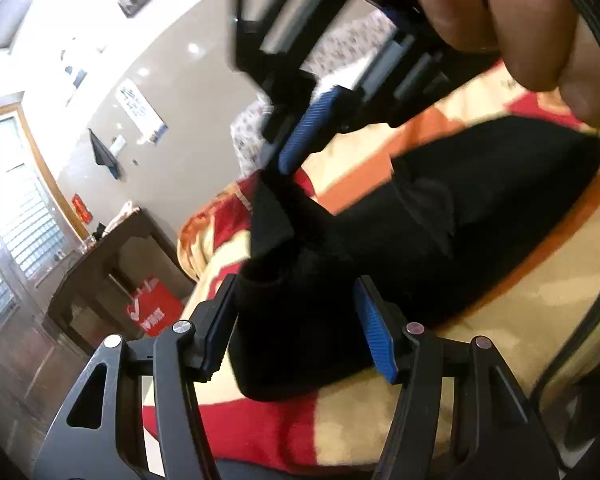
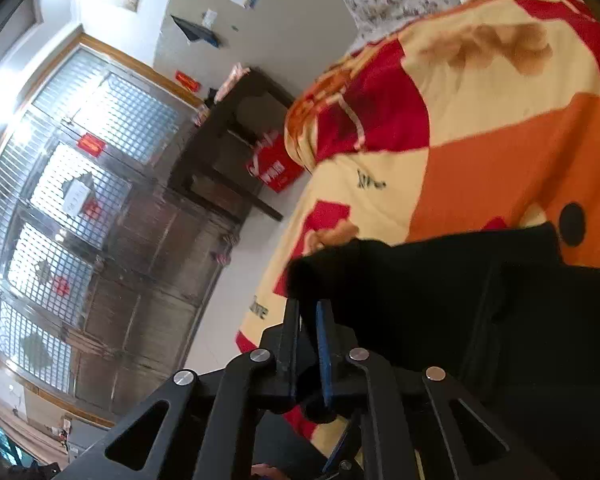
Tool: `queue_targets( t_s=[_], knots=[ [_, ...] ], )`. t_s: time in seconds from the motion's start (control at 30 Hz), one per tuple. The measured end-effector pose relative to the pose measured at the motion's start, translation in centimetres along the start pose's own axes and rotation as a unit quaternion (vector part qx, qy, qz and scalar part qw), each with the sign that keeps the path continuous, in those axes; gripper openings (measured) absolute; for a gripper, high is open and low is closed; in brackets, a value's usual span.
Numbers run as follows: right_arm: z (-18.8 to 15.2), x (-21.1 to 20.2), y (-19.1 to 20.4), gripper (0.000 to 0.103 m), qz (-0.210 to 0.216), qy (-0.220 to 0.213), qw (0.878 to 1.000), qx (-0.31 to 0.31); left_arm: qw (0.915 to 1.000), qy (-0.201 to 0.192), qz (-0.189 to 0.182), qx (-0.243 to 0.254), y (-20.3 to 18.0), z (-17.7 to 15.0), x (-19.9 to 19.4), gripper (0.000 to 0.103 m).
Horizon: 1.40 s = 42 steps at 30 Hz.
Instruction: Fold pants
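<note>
Pants (image 1: 440, 216) lie on our checked blanket (image 1: 520, 296); our right gripper (image 2: 309, 312) pinches their edge. Our left gripper (image 1: 296, 320) stands half-spread around a black fold, pads apart; grip unclear.

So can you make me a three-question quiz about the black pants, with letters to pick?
1. Where do the pants lie?
A on the blanket
B on the floor
C on the dark table

2. What colour are the gripper pads?
A green
B blue
C yellow

3. How do the right gripper jaws stand?
A wide open
B shut on the pants
C off the pants

Answers:
1 A, they spread over the checked blanket.
2 B, the ribbed pads are blue.
3 B, black cloth is pinched between them.
</note>
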State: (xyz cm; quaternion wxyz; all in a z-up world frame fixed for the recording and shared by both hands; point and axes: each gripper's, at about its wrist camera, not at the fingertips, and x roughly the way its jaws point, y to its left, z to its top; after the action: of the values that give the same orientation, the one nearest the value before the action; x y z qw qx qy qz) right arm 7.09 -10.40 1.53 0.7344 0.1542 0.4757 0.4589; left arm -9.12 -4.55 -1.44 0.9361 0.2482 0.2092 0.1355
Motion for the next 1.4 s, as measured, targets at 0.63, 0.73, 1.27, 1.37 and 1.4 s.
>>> queue_targets(
  t_s=[0.63,0.73,1.27,1.37,1.4],
  knots=[
    [-0.1,0.7,-1.2,0.066,0.010,-0.011,0.999,0.040,0.9974,-0.026,-0.021,-0.063,2.3,-0.1,0.5,0.012],
    [0.1,2.1,0.0,0.015,-0.027,0.022,0.999,-0.009,0.9963,-0.045,-0.036,-0.064,2.1,0.1,-0.6,0.011],
    [0.2,-14.0,-6.1,0.008,-0.066,-0.074,0.995,0.013,0.9717,-0.107,-0.198,-0.072,-6.8,11.4,-5.4,0.010],
    [-0.7,-15.2,-9.0,0.008,-0.063,-0.073,0.995,0.034,0.9699,-0.087,-0.219,-0.060,-9.3,11.5,-4.8,0.010],
    [-0.9,-15.4,-10.0,0.008,-0.065,-0.070,0.995,0.039,0.9698,-0.080,-0.224,-0.056,-10.0,11.4,-4.5,0.010]
  ],
)
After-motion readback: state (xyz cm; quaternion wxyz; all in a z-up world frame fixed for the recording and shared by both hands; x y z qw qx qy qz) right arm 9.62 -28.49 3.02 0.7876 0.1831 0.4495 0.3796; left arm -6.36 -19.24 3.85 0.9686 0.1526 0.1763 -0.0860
